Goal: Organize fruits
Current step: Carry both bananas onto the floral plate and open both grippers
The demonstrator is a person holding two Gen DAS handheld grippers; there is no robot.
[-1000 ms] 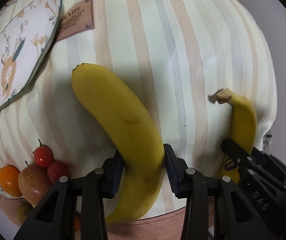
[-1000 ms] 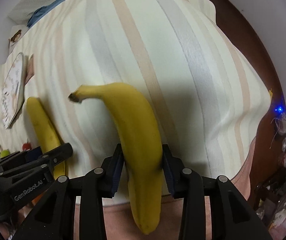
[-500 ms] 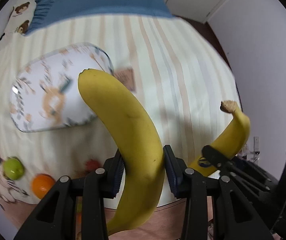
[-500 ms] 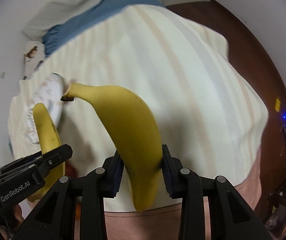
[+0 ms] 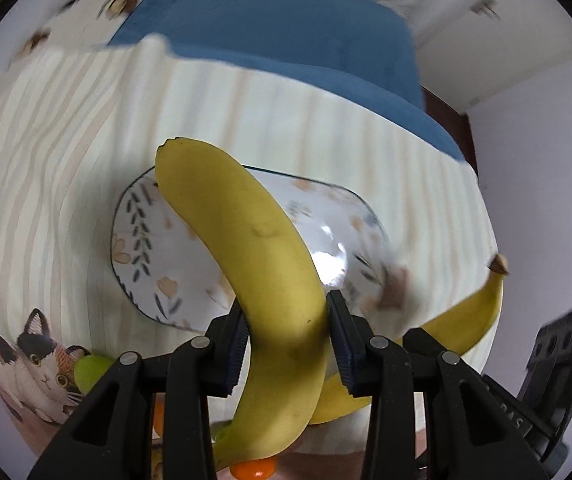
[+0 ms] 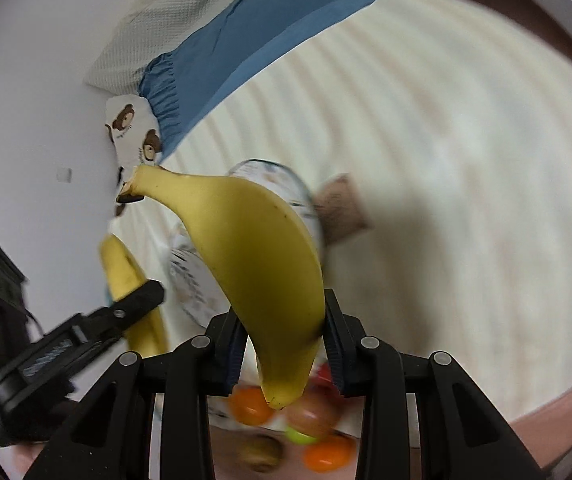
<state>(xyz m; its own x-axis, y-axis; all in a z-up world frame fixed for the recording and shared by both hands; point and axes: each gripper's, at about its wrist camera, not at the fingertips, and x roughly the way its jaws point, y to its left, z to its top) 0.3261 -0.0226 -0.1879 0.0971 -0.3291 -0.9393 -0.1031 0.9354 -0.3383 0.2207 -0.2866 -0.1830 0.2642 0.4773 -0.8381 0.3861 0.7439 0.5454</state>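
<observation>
My left gripper [image 5: 288, 338] is shut on a yellow banana [image 5: 254, 264] and holds it in the air above a flower-patterned plate [image 5: 146, 248] on the striped cloth. My right gripper [image 6: 284, 338] is shut on a second banana [image 6: 254, 256], also lifted, with the same plate [image 6: 190, 280] behind it. Each view shows the other gripper's banana at its edge: the right one [image 5: 474, 316] in the left wrist view, the left one [image 6: 126, 276] in the right wrist view.
A pile of loose fruit lies below the grippers: an orange [image 6: 250, 406], an apple [image 6: 310, 412], a green fruit [image 5: 90, 370] and a kiwi [image 6: 262, 454]. A cat-print mat [image 5: 34, 360] is at the left. A blue sheet [image 5: 286, 32] lies beyond the cloth.
Both grippers have lifted their bananas off the cloth and swung left toward the plate, which now lies directly behind both bananas. Both stay shut.
</observation>
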